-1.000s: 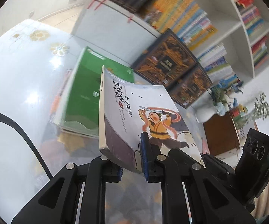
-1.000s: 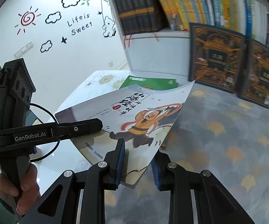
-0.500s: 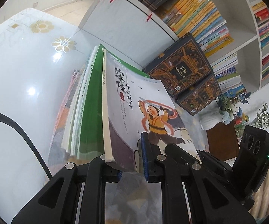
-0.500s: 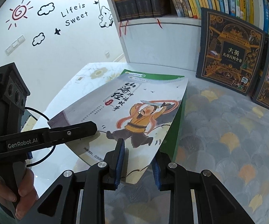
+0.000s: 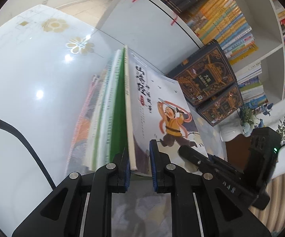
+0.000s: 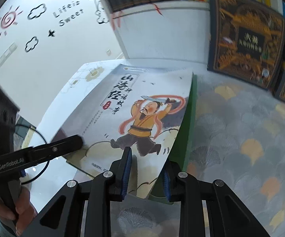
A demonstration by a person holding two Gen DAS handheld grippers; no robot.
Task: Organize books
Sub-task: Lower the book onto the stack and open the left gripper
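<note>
**Two grippers lower a storybook onto the stack**

The left gripper (image 5: 139,165) is clenched on the spine corner of the thin white paperback storybook with a sword-waving figure in a yellow tunic (image 5: 162,106), and the right gripper (image 6: 145,169) clamps its lower open edge. The book hangs just above the green-covered book (image 5: 116,116) that tops a loose pile of thin books (image 5: 95,122) on the glossy white table (image 5: 24,90), at centre frame in both views.

The risk, as it looks: the soft cover bows between two grips on one end, so uneven release could let it slide off or nudge the pile askew.

The long axis runs away from the cameras towards the white bookshelf (image 5: 142,19), title end farthest, cover up.
</note>
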